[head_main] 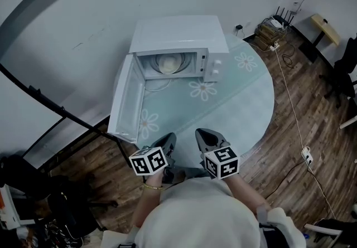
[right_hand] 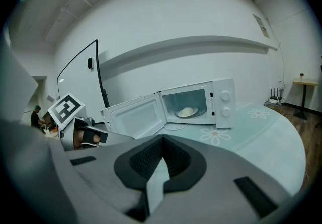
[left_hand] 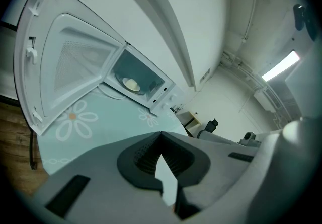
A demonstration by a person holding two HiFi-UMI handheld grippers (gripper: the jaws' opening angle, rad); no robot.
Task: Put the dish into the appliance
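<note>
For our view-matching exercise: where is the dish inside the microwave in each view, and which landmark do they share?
Head view: the dish lies in the microwave cavity, upper centre.
Left gripper view: dish left of centre, inside the cavity.
Right gripper view: dish right of centre, inside the cavity.
Shared landmark: the open door, left of the cavity in all three.

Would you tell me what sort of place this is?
Probably an office or lab room, not a home kitchen: a microwave stands on a round table, a cable and power strip trail over the wood floor, and a router sits in the corner.
</note>
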